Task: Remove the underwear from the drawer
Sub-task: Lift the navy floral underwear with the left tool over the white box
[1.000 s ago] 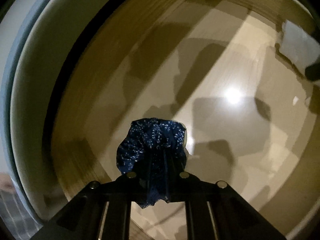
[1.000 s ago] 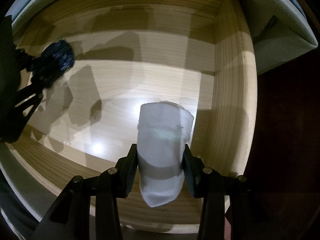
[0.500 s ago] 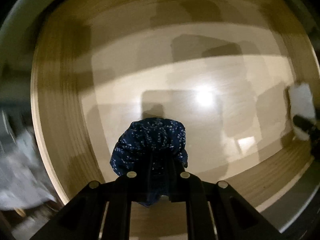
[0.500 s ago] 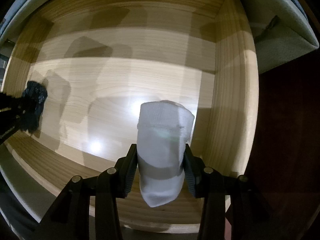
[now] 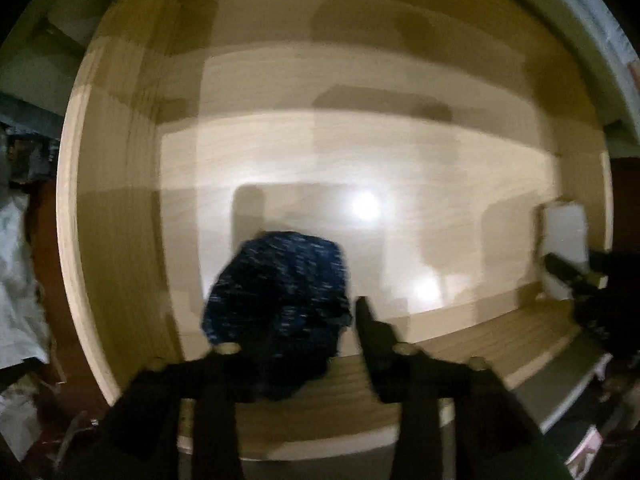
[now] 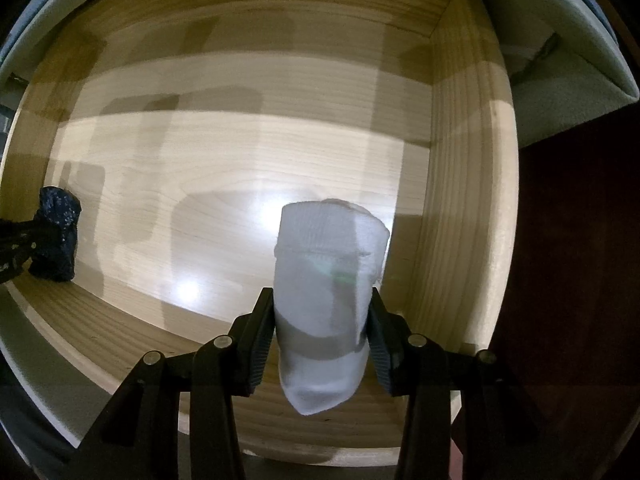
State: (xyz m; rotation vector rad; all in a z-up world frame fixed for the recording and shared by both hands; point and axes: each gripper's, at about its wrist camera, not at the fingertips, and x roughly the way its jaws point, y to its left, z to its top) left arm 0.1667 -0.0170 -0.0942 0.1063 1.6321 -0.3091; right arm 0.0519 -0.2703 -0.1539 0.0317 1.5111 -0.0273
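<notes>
Over one wooden drawer (image 6: 460, 168), right gripper (image 6: 320, 320) clamps one white roll (image 6: 328, 280); left gripper (image 5: 296, 336), jaws just parted, frees one navy bundle (image 5: 276, 300).

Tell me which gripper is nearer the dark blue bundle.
Left. The left gripper has the dark blue bundle between its fingers, which have just been opening. The right gripper, across the drawer, clamps a white bundle.

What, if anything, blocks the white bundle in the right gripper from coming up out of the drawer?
Nothing visible. The right gripper is clamped on the white bundle, the drawer is open on top, and the dark blue bundle sits far off at the left.
</notes>
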